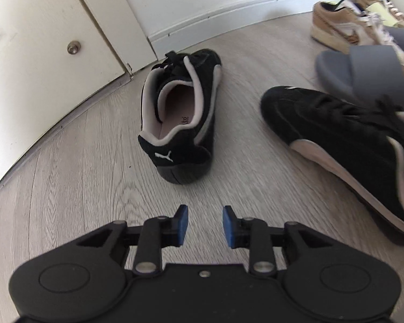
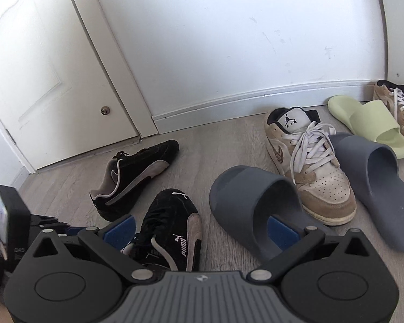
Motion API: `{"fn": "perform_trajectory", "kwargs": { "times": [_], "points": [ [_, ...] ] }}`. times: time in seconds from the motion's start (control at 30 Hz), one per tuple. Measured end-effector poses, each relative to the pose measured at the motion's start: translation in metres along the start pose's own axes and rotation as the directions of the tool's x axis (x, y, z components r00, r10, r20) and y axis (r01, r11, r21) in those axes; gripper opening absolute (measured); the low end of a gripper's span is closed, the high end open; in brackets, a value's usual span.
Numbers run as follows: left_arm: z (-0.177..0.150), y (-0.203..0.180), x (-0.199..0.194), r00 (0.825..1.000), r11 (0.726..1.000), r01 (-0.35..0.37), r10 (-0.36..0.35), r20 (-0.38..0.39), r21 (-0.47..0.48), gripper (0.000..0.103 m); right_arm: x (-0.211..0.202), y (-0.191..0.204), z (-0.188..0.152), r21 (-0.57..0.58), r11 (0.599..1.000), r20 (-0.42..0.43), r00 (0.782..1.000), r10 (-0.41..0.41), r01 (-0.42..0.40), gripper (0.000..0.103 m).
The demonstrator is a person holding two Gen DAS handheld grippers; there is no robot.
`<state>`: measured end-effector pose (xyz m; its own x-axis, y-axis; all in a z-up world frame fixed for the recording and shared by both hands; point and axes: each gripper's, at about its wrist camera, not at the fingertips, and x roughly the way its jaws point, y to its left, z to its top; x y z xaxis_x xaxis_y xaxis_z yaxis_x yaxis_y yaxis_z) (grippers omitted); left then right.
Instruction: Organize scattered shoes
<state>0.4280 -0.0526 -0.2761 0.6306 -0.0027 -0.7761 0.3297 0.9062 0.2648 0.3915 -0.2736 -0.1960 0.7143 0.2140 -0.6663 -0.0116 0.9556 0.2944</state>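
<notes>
- Black suede sneaker with pale trim (image 1: 180,115) stands upright on the grey wood-look floor (image 1: 75,177), heel toward my left gripper (image 1: 204,222).
- Its mate (image 2: 172,228) lies between my right gripper's (image 2: 202,231) wide jaws, untouched.
- Left jaws part-open, empty.
- Grey foam slide (image 2: 253,207) just right.

Two black sneakers (image 2: 137,172) (image 2: 172,226) with pale pinkish-grey stripes, two slate-grey slides (image 2: 253,204) (image 2: 377,183), a tan-and-white sneaker (image 2: 317,177) with white laces, and a pale lime-green slide (image 2: 369,121) lie on a grey wood-grain floor (image 1: 80,175) before white walls (image 2: 229,40).
</notes>
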Motion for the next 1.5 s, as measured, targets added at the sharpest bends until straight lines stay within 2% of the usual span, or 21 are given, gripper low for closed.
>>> {"fn": "perform_trajectory", "kwargs": {
  "times": [0.1, 0.17, 0.27, 0.33, 0.43, 0.47, 0.53, 0.6, 0.63, 0.7, 0.87, 1.0, 1.17, 1.23, 1.33, 1.4, 1.43, 1.5],
  "points": [
    [-0.002, 0.007, -0.021, 0.998, 0.998, -0.032, 0.035, 0.052, -0.060, 0.070, -0.019, 0.013, -0.009, 0.021, 1.000, -0.023, 1.000, 0.020, -0.019, 0.103],
    [0.001, 0.011, -0.029, 0.993, 0.997, -0.045, 0.052, 0.109, -0.063, 0.077, -0.033, 0.021, -0.015, -0.023, 0.999, -0.025, 0.999, 0.023, -0.024, 0.103],
    [0.009, 0.010, -0.022, 0.972, 0.996, -0.085, 0.085, 0.217, -0.009, 0.085, -0.046, 0.028, -0.023, -0.106, 0.994, -0.002, 0.999, -0.036, 0.036, 0.103],
    [0.026, 0.009, 0.000, 0.969, 0.997, -0.069, 0.061, 0.240, 0.024, 0.086, -0.047, 0.028, -0.027, -0.113, 0.991, -0.008, 0.997, -0.077, 0.075, 0.103],
    [0.043, 0.000, 0.041, 0.980, 0.996, -0.078, 0.068, 0.189, 0.044, 0.086, -0.047, 0.024, -0.032, -0.095, 0.991, -0.020, 0.996, -0.092, 0.090, 0.103],
    [0.046, -0.003, 0.052, 0.976, 0.991, -0.127, 0.117, 0.183, 0.042, 0.086, -0.047, 0.022, -0.034, -0.090, 0.991, -0.023, 0.995, -0.098, 0.096, 0.103],
    [0.052, -0.003, 0.070, 0.971, 0.984, -0.176, 0.171, 0.168, 0.016, 0.088, -0.043, 0.019, -0.037, -0.081, 0.991, -0.035, 0.993, -0.110, 0.107, 0.103],
    [0.058, 0.006, 0.081, 0.984, 0.992, -0.113, 0.119, 0.130, -0.056, 0.086, -0.036, 0.017, -0.041, -0.076, 0.991, -0.059, 0.992, -0.114, 0.109, 0.103],
    [0.060, 0.010, 0.086, 0.989, 0.992, -0.083, 0.093, 0.113, -0.092, 0.078, -0.032, 0.016, -0.042, -0.076, 0.991, -0.072, 0.991, -0.115, 0.109, 0.103],
    [0.060, 0.014, 0.087, 0.992, 0.989, -0.048, 0.064, 0.111, -0.140, 0.074, -0.023, 0.014, -0.044, -0.074, 0.992, -0.100, 0.988, -0.114, 0.107, 0.103],
    [0.047, 0.017, 0.078, 0.991, 0.987, -0.022, 0.042, 0.125, -0.157, 0.071, -0.010, 0.007, -0.041, -0.002, 0.998, -0.135, 0.989, -0.059, 0.060, 0.103],
    [0.031, 0.018, 0.062, 0.996, 0.991, -0.007, 0.019, 0.089, -0.134, 0.071, -0.006, 0.008, -0.040, 0.012, 0.998, -0.113, 0.992, -0.062, 0.063, 0.103],
    [0.010, 0.019, 0.038, 0.999, 0.996, 0.043, -0.044, -0.008, -0.074, 0.071, -0.003, 0.015, -0.044, 0.003, 1.000, -0.114, 0.993, -0.027, 0.028, 0.103],
    [0.006, 0.021, 0.028, 0.992, 0.992, 0.080, -0.088, -0.085, -0.093, 0.072, -0.001, 0.019, -0.046, -0.010, 1.000, -0.122, 0.992, -0.022, 0.021, 0.103],
    [0.004, 0.025, 0.017, 0.974, 0.977, 0.130, -0.159, -0.164, -0.171, 0.072, 0.007, 0.026, -0.048, -0.064, 0.998, -0.142, 0.990, -0.017, 0.008, 0.103],
    [0.002, 0.028, 0.010, 0.966, 0.959, 0.161, -0.201, -0.160, -0.233, 0.072, 0.015, 0.026, -0.045, -0.122, 0.993, -0.158, 0.987, -0.017, -0.002, 0.103],
    [-0.002, 0.032, 0.001, 0.965, 0.942, 0.169, -0.218, -0.146, -0.291, 0.072, 0.020, 0.026, -0.045, -0.139, 0.990, -0.170, 0.985, -0.013, -0.011, 0.103],
    [-0.007, 0.032, -0.011, 0.974, 0.934, 0.141, -0.191, -0.124, -0.328, 0.072, 0.030, 0.024, -0.048, -0.147, 0.989, -0.203, 0.979, 0.002, -0.032, 0.103]
  ]
}}
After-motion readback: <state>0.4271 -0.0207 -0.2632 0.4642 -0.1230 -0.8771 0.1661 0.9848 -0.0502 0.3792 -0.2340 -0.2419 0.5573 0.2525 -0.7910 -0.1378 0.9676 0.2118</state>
